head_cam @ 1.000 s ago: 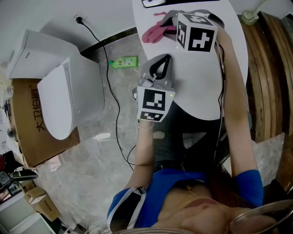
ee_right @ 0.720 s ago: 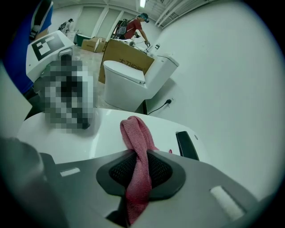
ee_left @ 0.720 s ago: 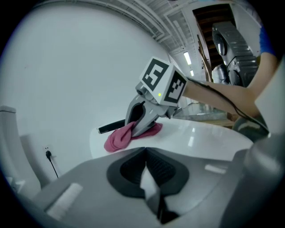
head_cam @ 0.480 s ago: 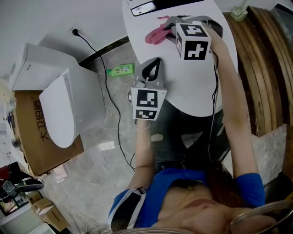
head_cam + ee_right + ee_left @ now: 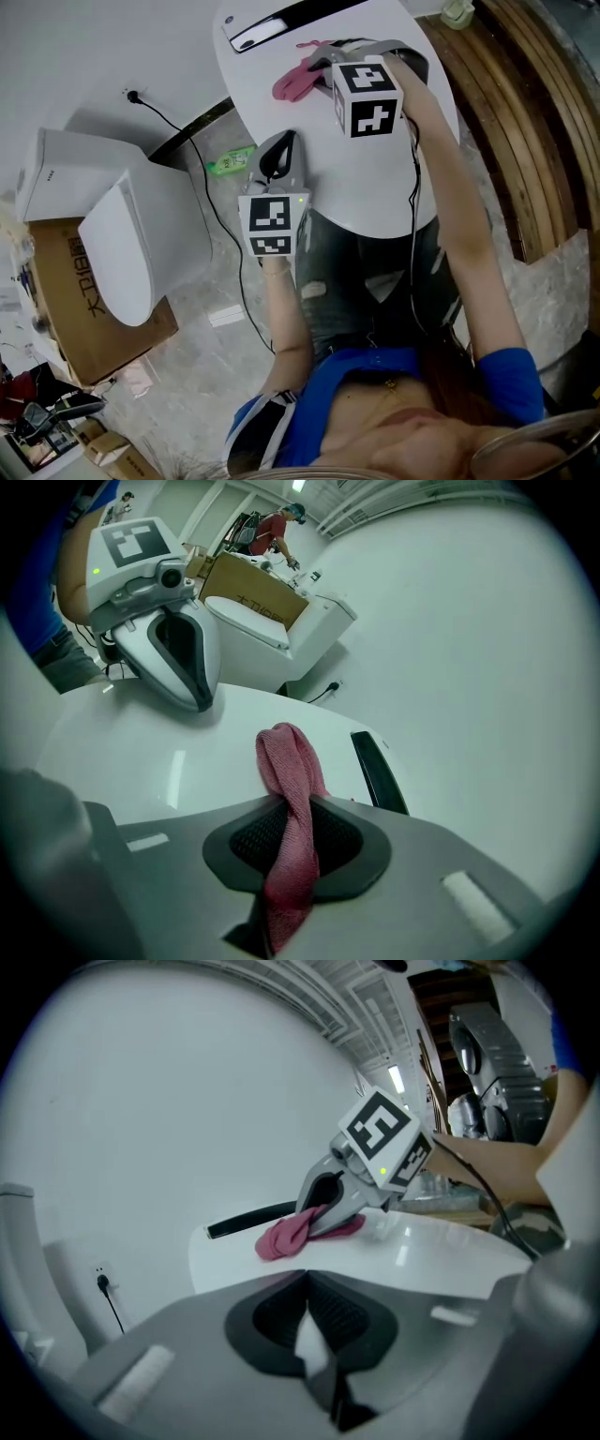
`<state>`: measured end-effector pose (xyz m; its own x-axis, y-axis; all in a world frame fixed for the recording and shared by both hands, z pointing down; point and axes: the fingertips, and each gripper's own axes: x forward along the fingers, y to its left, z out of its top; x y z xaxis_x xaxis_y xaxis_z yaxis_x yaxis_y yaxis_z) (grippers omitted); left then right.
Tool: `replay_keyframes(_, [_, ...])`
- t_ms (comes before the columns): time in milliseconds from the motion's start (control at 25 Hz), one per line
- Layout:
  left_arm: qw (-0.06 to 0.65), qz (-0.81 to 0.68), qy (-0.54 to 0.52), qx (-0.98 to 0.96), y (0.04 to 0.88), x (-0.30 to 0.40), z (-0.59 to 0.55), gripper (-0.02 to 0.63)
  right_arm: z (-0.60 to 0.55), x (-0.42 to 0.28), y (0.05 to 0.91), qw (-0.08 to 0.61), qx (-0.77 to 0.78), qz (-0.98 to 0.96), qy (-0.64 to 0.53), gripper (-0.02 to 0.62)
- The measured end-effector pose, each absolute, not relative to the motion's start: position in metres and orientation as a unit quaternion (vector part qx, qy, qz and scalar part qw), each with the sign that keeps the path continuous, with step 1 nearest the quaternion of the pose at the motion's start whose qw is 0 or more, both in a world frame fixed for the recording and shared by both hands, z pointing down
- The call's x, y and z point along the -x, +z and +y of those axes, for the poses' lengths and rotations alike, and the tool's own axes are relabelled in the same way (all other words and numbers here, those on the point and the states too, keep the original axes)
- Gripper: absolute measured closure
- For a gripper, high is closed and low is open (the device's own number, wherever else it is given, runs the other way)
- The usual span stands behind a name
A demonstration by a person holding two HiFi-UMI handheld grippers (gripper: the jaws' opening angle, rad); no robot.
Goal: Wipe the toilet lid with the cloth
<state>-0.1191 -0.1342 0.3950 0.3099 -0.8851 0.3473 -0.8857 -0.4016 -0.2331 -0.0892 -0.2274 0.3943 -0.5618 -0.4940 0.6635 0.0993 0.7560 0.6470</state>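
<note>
Pink cloth (image 5: pixel 289 761) is clamped in the right gripper (image 5: pixel 287 841) on the white table (image 5: pixel 375 178). The left gripper (image 5: pixel 306 1321) is closed on nothing. The toilet lid (image 5: pixel 117 248), at left, is judged unwiped.

Makeshift test room: a toilet (image 5: pixel 141 220) beside a cardboard box (image 5: pixel 67 281).

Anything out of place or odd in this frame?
A green bottle lies on its side on the floor between the toilet and the white table. Otherwise nothing stands out.
</note>
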Motion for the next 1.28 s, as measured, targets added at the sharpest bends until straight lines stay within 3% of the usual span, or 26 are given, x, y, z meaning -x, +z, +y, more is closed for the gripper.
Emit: replay_keyframes(1280, [-0.009, -0.559, 0.21, -0.802, 0.394, 0.116, -0.132, 0.604, -0.234, 0.007, 0.4, 0.475, -0.169, -0.819, -0.276, 0.531])
